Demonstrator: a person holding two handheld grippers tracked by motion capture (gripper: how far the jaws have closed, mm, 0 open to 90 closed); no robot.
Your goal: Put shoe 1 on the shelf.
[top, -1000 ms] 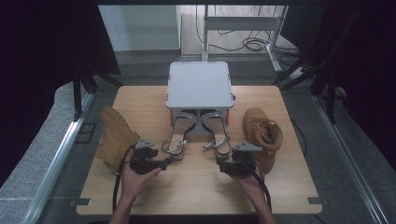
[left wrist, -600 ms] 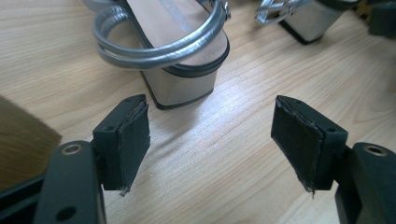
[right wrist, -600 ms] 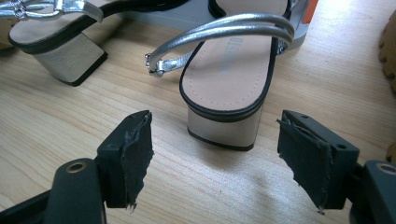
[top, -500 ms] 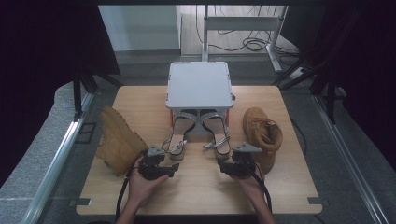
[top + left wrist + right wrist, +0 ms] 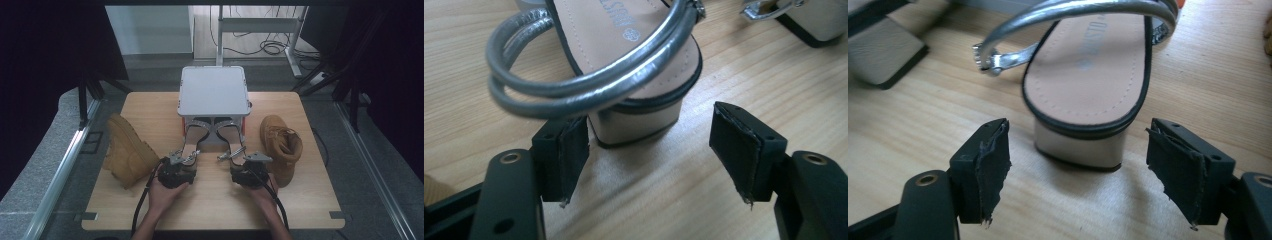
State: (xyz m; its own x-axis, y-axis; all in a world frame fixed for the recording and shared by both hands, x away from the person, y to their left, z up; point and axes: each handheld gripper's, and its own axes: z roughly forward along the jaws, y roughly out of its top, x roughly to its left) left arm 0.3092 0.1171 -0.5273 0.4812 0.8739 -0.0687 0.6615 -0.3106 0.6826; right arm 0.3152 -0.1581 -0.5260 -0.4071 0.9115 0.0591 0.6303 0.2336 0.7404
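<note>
From the high view, your left gripper [image 5: 179, 161] sits at the heel end of the left sandal [image 5: 192, 141] and your right gripper [image 5: 246, 164] at the heel of the right sandal [image 5: 230, 140]; both shoes run lengthwise away from you, toes under the grey box [image 5: 214, 91] on the table [image 5: 150, 107].

In the left gripper view the jaws stand wide and have just been closing a little. The block heel [image 5: 634, 125] lies dead ahead but off toward the left pad, just beside it and not yet between the pads.

In the right gripper view your jaws gape wide and hold nothing. That sandal's heel [image 5: 1079, 145] is straight ahead and centred, so I'd say this hand is better lined up.
</note>
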